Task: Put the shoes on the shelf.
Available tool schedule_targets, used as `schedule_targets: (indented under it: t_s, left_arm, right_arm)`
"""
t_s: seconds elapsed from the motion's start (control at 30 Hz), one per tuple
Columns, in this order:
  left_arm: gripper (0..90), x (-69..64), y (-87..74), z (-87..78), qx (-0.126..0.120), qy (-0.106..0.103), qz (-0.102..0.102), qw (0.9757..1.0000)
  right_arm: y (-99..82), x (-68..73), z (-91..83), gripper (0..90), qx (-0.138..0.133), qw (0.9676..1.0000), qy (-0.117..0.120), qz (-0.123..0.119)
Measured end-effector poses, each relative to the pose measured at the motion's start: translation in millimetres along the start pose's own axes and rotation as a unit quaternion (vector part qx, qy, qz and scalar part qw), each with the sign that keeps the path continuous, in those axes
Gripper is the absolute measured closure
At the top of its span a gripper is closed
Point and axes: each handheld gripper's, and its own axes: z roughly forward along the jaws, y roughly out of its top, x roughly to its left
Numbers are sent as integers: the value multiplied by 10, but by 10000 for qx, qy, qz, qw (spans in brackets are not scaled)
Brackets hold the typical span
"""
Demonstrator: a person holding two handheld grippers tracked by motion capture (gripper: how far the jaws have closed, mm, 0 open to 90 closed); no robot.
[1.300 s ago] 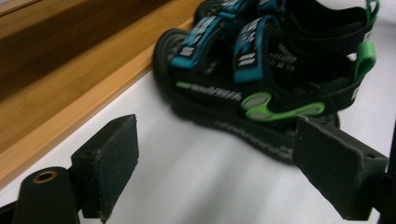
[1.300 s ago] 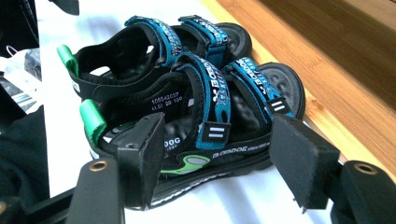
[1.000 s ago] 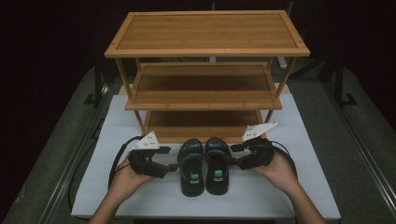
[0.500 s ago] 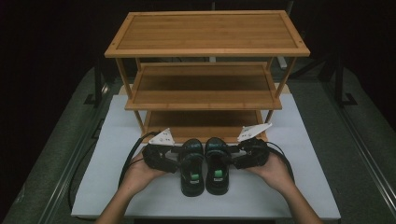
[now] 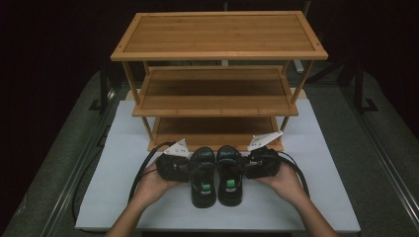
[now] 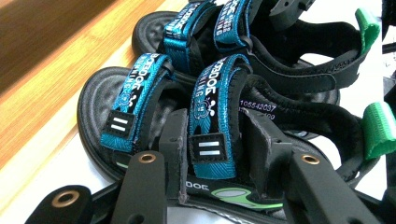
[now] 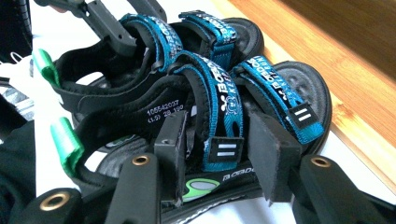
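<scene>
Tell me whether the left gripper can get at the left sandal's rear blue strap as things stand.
Probably yes: the left gripper already has its closing jaws either side of the left sandal's rear blue strap, with nothing between.

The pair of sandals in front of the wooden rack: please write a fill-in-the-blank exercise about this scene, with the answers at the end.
1. The sandals lie on a ____ mat.
2. The bamboo rack behind them has ____ shelves.
3. Each sandal carries a ____ pull tab at its heel.
4. The pads of the left claw stand on either side of a ____ strap.

Missing words: white; three; green; blue
</scene>
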Motion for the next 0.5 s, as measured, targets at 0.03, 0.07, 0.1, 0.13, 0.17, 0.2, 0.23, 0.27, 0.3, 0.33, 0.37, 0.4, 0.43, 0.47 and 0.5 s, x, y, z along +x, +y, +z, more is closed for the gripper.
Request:
schedule_targets:
  t_s: [0.03, 0.07, 0.1, 0.13, 0.17, 0.2, 0.23, 0.27, 0.3, 0.33, 0.37, 0.4, 0.43, 0.47, 0.5]
  left_arm:
    - [627, -8, 2, 7, 2, 6, 25, 10000]
    - [632, -11, 7, 12, 8, 16, 30, 10000]
    - [639, -12, 12, 13, 10, 28, 40, 10000]
    - [649, -14, 20, 9, 29, 46, 28, 10000]
    - [660, -20, 25, 6, 18, 74, 42, 10000]
    - [668, -25, 27, 5, 11, 102, 80, 9999]
    - [673, -27, 28, 3, 8, 115, 84, 9999]
    - [678, -31, 30, -1, 2, 132, 70, 9999]
    - [682, -34, 32, -4, -9, 147, 76, 9999]
    - [685, -38, 35, -8, -31, 163, 77, 9998]
    - [687, -41, 42, -16, -31, 185, 87, 9998]
    - [689, -48, 48, -21, -37, 221, 119, 9997]
    - [691, -56, 53, -25, -63, 257, 130, 9996]
    - [692, -60, 61, -29, -95, 266, 136, 9995]
    - [693, -63, 71, -34, -109, 258, 152, 9995]
  right_arm:
    - [2, 3, 5, 579, 1, 10000, -9, 1]
    - [2, 6, 8, 589, 2, 10000, -23, -1]
    - [1, 6, 10, 609, -9, 10000, -27, 18]
    - [2, 9, 11, 640, -19, 10000, -21, 24]
    - [2, 22, 18, 655, -35, 10000, -64, 8]
    - [4, 34, 25, 668, -46, 9999, -109, -24]
    - [9, 47, 26, 677, -37, 9999, -148, -26]
    - [12, 52, 25, 681, -31, 9998, -173, -32]
    - [15, 54, 23, 684, -36, 9998, -184, -29]
    - [15, 53, 17, 686, -58, 9998, -186, 0]
    - [14, 55, 10, 688, -85, 9998, -189, 30]
    - [15, 58, 6, 689, -98, 9997, -208, 29]
    - [21, 68, 0, 691, -106, 9997, -230, 30]
    - [25, 72, -6, 692, -132, 9996, -246, 7]
    - [30, 78, -13, 692, -159, 9995, -262, -5]
